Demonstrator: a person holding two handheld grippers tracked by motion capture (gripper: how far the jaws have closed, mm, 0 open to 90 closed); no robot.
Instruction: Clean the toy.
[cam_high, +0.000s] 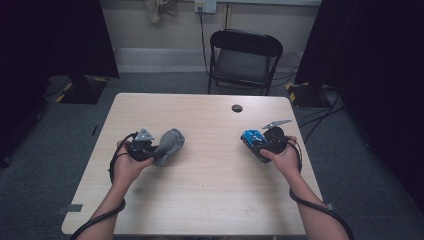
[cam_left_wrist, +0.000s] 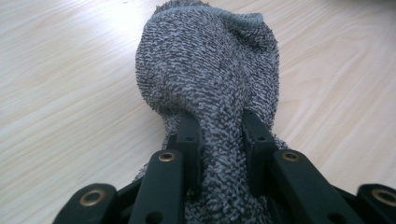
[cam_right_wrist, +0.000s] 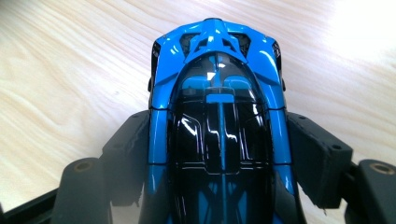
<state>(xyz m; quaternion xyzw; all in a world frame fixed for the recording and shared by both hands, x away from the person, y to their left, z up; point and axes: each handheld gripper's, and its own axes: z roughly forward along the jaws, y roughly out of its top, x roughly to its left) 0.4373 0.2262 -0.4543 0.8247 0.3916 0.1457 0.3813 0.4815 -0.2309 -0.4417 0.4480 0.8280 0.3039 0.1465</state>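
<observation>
Sock: grey knitted sock (cam_left_wrist: 210, 70), pinched at its narrow end by the left gripper, the wider cuffed end spreading away from the jaws onto the wood; in the high view (cam_high: 170, 145) it sits at about 9 o'clock of the table's middle.
Toy car: glossy blue and black model car (cam_right_wrist: 219, 116), lengthwise between the right gripper's jaws, nose pointing away from the camera; in the high view (cam_high: 254, 139) at about 3 o'clock of the table's middle.
Left gripper: (cam_high: 150, 149) clamped tight on the sock, both black pads sunk into the knit; held in the person's left hand (cam_high: 127, 162).
Right gripper: (cam_high: 260, 145) closed on the toy car, a pad against each flank; held in the right hand (cam_high: 285, 157).
Spacing: sock and car well apart, bare wood between.
Table: pale wood top (cam_high: 210, 190), dark round grommet (cam_high: 237, 108) at 12 o'clock near the far edge.
Beyond: black folding chair (cam_high: 244, 60) at 12 o'clock behind the table.
</observation>
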